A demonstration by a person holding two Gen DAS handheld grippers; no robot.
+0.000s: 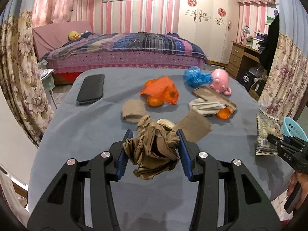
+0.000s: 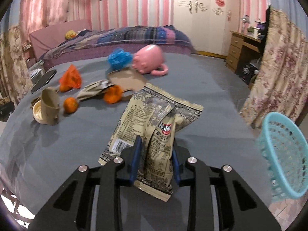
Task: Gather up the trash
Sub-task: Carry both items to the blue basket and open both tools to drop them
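left gripper (image 1: 154,144) clamps crumpled brown paper (image 1: 154,154); right gripper (image 2: 156,154) clamps snack wrapper (image 2: 154,127).

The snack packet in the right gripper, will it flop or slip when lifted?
The snack packet looks creased and flattened, so probably light and floppy above the right gripper. Its printed film may be slippery, though the jaws pinch a folded section, which likely helps.

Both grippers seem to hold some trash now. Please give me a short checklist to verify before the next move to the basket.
1. Right gripper shut on snack bag: ok.
2. Left gripper shut on crumpled brown wad: ok.
3. Turquoise basket in sight, at the table's right edge: ok.
4. Wad lifted off grey table: cannot tell.
5. Basket empty: cannot tell.
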